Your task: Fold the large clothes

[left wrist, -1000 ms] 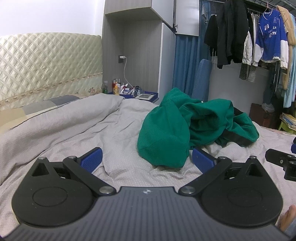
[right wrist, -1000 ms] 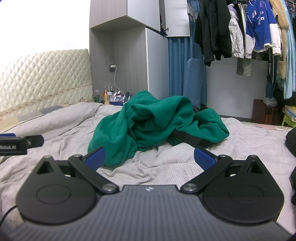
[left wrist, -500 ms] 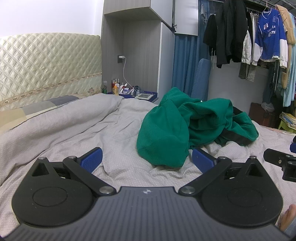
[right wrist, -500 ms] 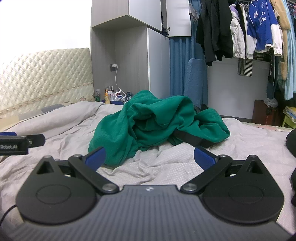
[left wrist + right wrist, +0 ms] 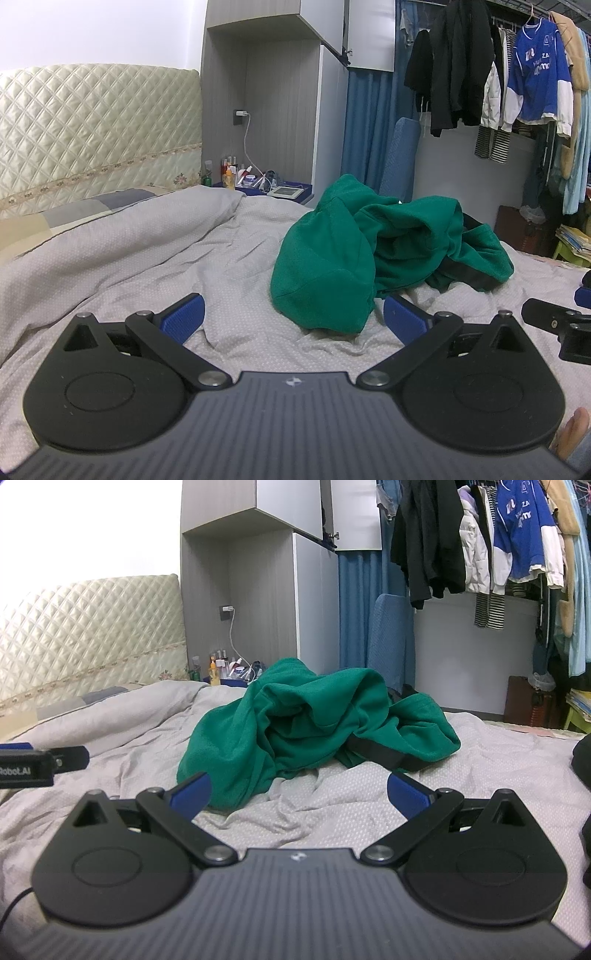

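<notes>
The green garment (image 5: 354, 258) lay heaped on the bed (image 5: 147, 258), ahead of both wide-open jaws; the left gripper (image 5: 293, 317) looked nearer, the right gripper (image 5: 299, 790) farther back.

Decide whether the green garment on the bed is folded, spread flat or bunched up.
Bunched up: the green garment sits in a crumpled heap on the bed, with no neat folds.
</notes>
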{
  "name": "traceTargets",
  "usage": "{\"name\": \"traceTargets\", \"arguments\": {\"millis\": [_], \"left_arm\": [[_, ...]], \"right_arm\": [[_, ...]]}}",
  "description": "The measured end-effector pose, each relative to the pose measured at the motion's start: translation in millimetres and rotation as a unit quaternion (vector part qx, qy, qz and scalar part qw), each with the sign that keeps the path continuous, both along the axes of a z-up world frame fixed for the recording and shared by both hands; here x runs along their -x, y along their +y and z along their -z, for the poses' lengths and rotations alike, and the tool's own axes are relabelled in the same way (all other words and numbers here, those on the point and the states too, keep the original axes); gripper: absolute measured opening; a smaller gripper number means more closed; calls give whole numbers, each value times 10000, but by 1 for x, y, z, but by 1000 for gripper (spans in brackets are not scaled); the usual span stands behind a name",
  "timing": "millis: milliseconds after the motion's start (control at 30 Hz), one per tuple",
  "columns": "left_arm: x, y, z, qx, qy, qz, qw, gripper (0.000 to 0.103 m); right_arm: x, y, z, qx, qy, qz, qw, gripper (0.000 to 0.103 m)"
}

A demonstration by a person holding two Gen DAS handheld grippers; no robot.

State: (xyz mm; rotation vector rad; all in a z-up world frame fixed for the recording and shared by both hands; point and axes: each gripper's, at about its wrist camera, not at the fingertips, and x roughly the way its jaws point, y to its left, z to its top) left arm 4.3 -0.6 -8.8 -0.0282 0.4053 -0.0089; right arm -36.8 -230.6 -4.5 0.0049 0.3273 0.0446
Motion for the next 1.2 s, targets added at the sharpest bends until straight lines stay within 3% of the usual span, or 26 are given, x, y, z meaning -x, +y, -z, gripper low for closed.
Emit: {"name": "traceTargets", "arguments": {"millis": [367, 533, 967, 1200], "left_arm": [[1, -1, 0, 34, -8, 36, 10000, 103], [4, 3, -1, 305, -158, 155, 9993, 103], [-36, -10, 7, 252, 199, 356, 9989, 103], [-74, -11, 4, 388, 408, 345, 9978, 103]], "right_arm": [[0, 0, 0, -49, 8, -32, 10000, 103], [-2, 0, -2, -91, -11, 48, 9999, 103], [-27, -11, -4, -466, -51, 192, 9987, 103], [-59, -29, -15, -946, 216, 448, 9943, 103]]}}
